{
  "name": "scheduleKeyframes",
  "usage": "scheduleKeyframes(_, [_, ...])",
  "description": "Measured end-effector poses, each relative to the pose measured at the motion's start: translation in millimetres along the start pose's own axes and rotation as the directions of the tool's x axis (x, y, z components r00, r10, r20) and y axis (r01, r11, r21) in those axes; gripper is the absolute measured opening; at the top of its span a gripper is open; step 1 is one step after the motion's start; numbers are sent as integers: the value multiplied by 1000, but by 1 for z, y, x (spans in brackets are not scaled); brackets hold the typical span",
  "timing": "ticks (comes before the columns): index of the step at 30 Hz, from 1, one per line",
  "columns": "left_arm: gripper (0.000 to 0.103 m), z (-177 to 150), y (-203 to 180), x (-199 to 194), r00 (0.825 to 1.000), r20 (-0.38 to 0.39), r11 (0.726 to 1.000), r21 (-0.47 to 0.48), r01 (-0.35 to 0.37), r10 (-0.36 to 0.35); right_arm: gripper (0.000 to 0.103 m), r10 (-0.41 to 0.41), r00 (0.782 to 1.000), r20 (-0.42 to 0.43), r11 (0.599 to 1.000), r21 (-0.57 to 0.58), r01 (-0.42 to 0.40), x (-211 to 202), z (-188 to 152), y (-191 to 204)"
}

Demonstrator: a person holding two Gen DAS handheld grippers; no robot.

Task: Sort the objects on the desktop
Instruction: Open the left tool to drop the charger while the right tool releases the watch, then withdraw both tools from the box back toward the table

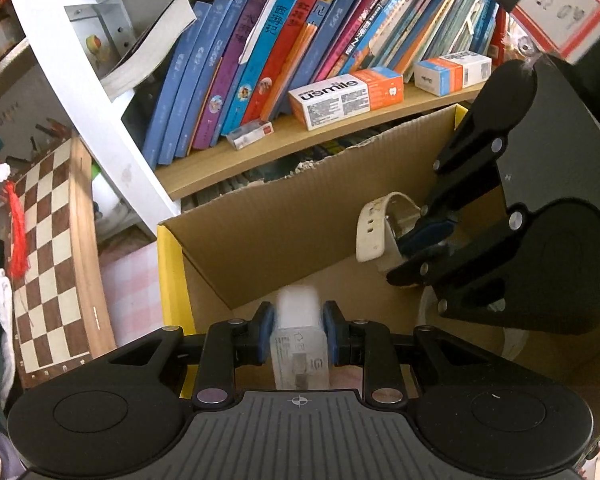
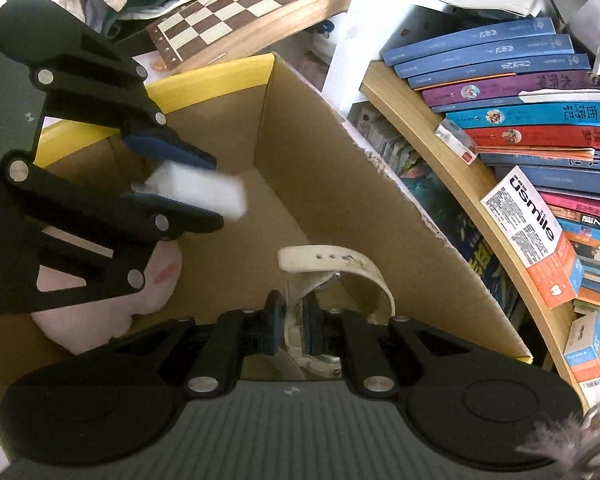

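An open cardboard box [image 1: 268, 232] with a yellow edge stands in front of a bookshelf; it also shows in the right wrist view [image 2: 340, 184]. My left gripper [image 1: 299, 328] is shut on a white charger block [image 1: 298, 344] and holds it over the box. In the right wrist view the left gripper [image 2: 204, 196] and the charger block [image 2: 204, 190] show at the left. My right gripper [image 2: 291, 320] is shut on a cream-white watch [image 2: 340, 268] by its strap, inside the box. The right gripper [image 1: 420, 240] and the watch [image 1: 374, 232] show at the right in the left wrist view.
A pink soft object [image 2: 100, 304] lies in the box. The shelf [image 1: 300, 136] holds leaning books, a usmile box [image 1: 344, 96] and a smaller orange and blue box [image 1: 452, 70]. A chessboard [image 1: 48, 248] leans at the left.
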State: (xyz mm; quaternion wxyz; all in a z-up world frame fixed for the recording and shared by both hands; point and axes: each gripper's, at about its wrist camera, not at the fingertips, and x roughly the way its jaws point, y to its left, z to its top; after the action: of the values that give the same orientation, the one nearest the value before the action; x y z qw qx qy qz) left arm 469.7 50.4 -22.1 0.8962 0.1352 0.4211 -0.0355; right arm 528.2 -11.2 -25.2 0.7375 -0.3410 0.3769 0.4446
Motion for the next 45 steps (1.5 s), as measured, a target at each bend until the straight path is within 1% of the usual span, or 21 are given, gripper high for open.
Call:
scheduleKeyframes(1, [27,1,1,-1,1000,4,1000,-5,-3,4,16,2,1000,3,1000,6,-2,0,0,0])
scheduleKeyframes(2, [29,1,1,-2,1000,8,1000,-11,-7,7,24,2,1000,8,1000,11,-3,-1,0,0])
scheduleKeyframes(3, [30,2,2,-4,1000,15,1000,-13,-6,7,28,3,1000,14,1000,15,-3,-3,-1,0])
scheduleKeyframes(4, [31,2,2,-8,999,35,1000,-12,-7,8,36,3,1000,19,1000,20,-4,-4,-1,0])
scheduleKeyframes(5, [39,2,2,-12,999,54,1000,-12,-9,9,37,5,1000,26,1000,23,-6,-7,-1,1])
scheduleKeyframes(7, [48,1,0,-19,996,85,1000,0,-14,14,38,9,999,39,999,30,-10,-13,-1,2])
scheduleKeyframes(9, [48,1,-2,-26,994,111,1000,12,-21,20,40,9,999,52,999,34,-11,-20,-2,3])
scheduleKeyframes(13, [50,-1,-2,-39,991,131,1000,7,-21,19,45,-3,997,75,999,46,0,-33,-4,8])
scheduleKeyframes(18, [60,-4,0,-58,985,169,1000,-11,-27,28,53,-32,993,114,997,77,23,-56,-9,12])
scheduleKeyframes(19, [63,-5,-1,-63,983,179,999,-14,-29,31,55,-39,992,123,996,86,29,-61,-10,12])
scheduleKeyframes(21, [65,-7,-2,-72,979,198,999,-18,-34,37,60,-59,987,146,994,105,44,-72,-13,13])
scheduleKeyframes(23, [68,-9,-2,-82,975,219,999,-24,-37,42,69,-87,981,171,990,124,66,-86,-16,16])
scheduleKeyframes(26, [73,-12,-4,-100,966,256,999,-37,-40,48,76,-118,970,213,986,143,89,-106,-21,21])
scheduleKeyframes(30, [80,-19,-7,-122,954,293,998,-51,-42,56,77,-137,959,247,981,170,97,-129,-29,29])
scheduleKeyframes(31, [83,-21,-8,-127,952,301,998,-52,-43,56,77,-143,957,253,980,171,102,-134,-32,32])
scheduleKeyframes(34, [85,-27,-14,-142,945,321,998,-44,-43,55,78,-159,949,271,978,176,114,-149,-40,41])
scheduleKeyframes(37, [90,-35,-21,-159,939,340,998,-32,-49,57,81,-182,940,288,973,188,131,-165,-51,50])
scheduleKeyframes(40, [94,-47,-27,-177,930,364,998,-27,-48,55,82,-199,933,300,969,202,142,-179,-65,58])
scheduleKeyframes(45, [95,-69,-31,-200,926,376,998,-47,-33,48,83,-230,921,314,955,254,152,-203,-91,73])
